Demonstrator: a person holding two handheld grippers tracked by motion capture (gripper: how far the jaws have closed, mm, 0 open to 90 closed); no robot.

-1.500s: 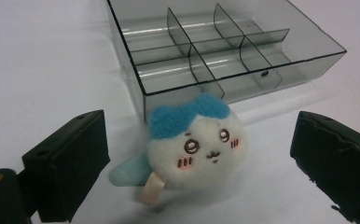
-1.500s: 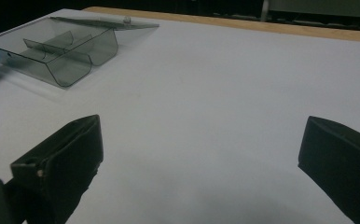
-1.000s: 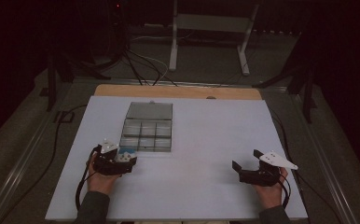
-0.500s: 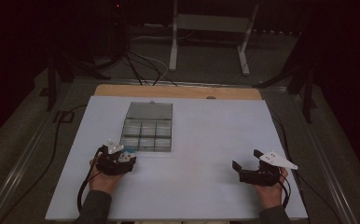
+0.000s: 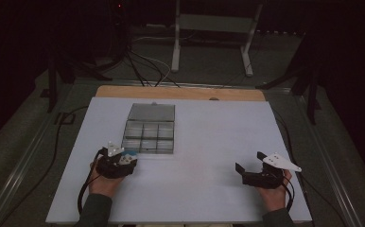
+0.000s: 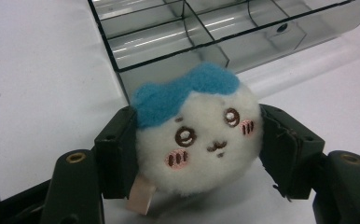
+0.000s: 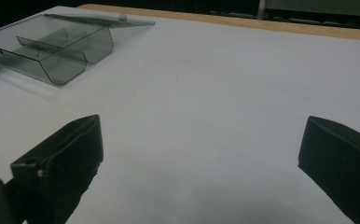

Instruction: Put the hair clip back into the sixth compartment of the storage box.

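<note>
White tabletop (image 5: 209, 142) mostly bare; left hand-held gripper (image 6: 194, 140) clamping plush toy (image 6: 197, 140) beside compartment box (image 6: 206, 32); right hand-held gripper (image 7: 201, 154) wide.

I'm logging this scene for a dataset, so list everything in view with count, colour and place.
Plush: one, white with a blue top and pink cheeks, held in the left claw at the box's near edge.
Box: one, clear grey with compartments and its lid open flat behind, left of the table's middle.
Table: one, white top with a wooden far edge.
Stand: one, white, on the floor beyond the table.
Cables: several, black, on the floor at the far left.
Left claw: one, black, its jaws have just been closing and now press the plush from both sides.
Right claw: one, black, jaws wide apart over bare table at near right.
</note>
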